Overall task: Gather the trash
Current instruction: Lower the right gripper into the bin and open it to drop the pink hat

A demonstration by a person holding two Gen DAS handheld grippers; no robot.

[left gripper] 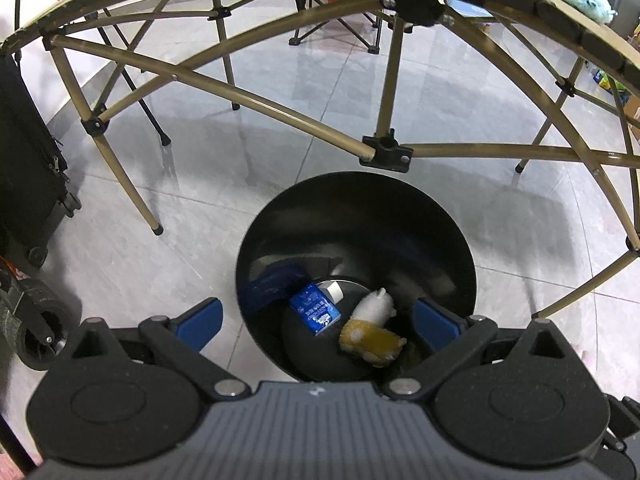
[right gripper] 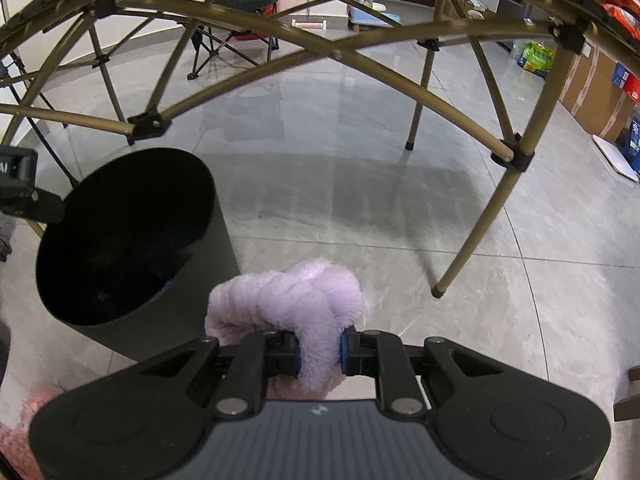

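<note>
Two hand-held grippers point steeply down toward a grey tiled floor (right gripper: 360, 200), beside a folding table whose tan metal legs (left gripper: 384, 92) cross overhead in both views.

The left hand-held gripper (left gripper: 318, 320) hangs directly above a round black trash bin (left gripper: 356, 208) standing on the floor. Its blue-padded fingers (left gripper: 200, 322) are spread wide, one outside the bin's near rim and one over the opening, with nothing between them. Inside, on the bin's bottom, lie three pieces of trash: a blue carton (left gripper: 315, 309), a small white plush toy (left gripper: 375, 305) just beside it, and a yellow plush toy (left gripper: 374, 340) touching the white one on the near side.

The right hand-held gripper (right gripper: 320, 350) is pressed together, pinching a fluffy lilac plush toy (right gripper: 288, 300). Its blue pads squeeze a narrow fold of the fur, and the rest of the toy bulges out ahead of the fingers. The toy is held in the air above the floor, just to the right of the same black bin (right gripper: 132, 240), not over its opening.

A black wheeled suitcase (left gripper: 28, 168) stands on the floor at the far left of the left view. Folding camp chairs (right gripper: 236, 12) sit well beyond the table.
</note>
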